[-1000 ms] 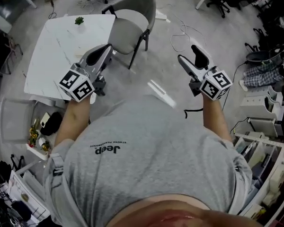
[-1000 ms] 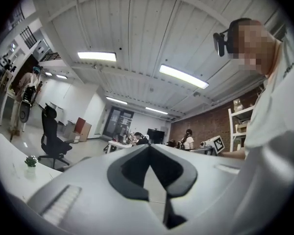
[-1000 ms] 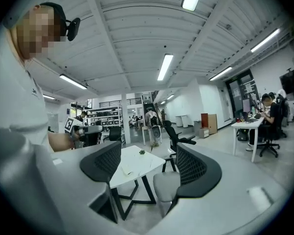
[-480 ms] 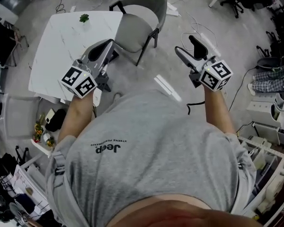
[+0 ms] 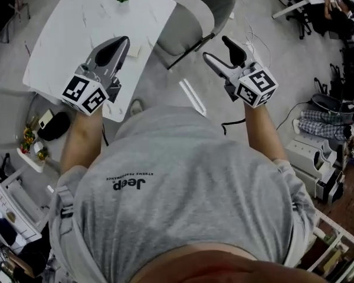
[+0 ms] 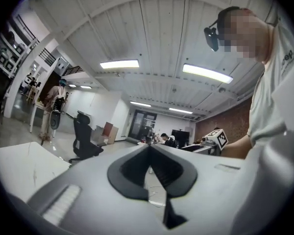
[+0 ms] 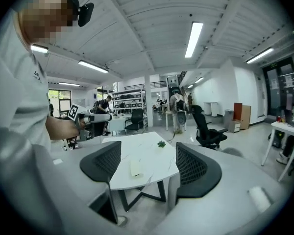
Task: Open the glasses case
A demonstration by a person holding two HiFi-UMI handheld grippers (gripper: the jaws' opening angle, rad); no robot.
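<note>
1. Step in hand: approach only, opening not yet begun. The person stands short of the white worktop (image 5: 71, 34) at upper left of the head view. Both grippers are up in the air, touching nothing.
2. Glasses case (image 5: 134, 50): prob. the small pale flat item on the worktop, near the edge facing the grey chair (image 5: 194, 10). In the head view it sits just beside the left gripper's tip. In the right gripper view it's at centre frame, well off beyond the jaws. Looks closed, but too small to be sure.
3. Left gripper (image 5: 123, 40): jaws together at the tips, nothing betw. them.
4. Right gripper (image 5: 217, 48): jaws apart, empty.
5. Next, my read: step in and lower both grippers to the case. One should pin the base while the other catches the lid edge. The left jaws must part first if they're to grip.
6. Writing: "Jeep" on the grey T-shirt (image 5: 133, 184), upside down, lower centre of the head view. The smaller line by it isn't legible. The gripper cubes carry b/w square markers, no text.
</note>
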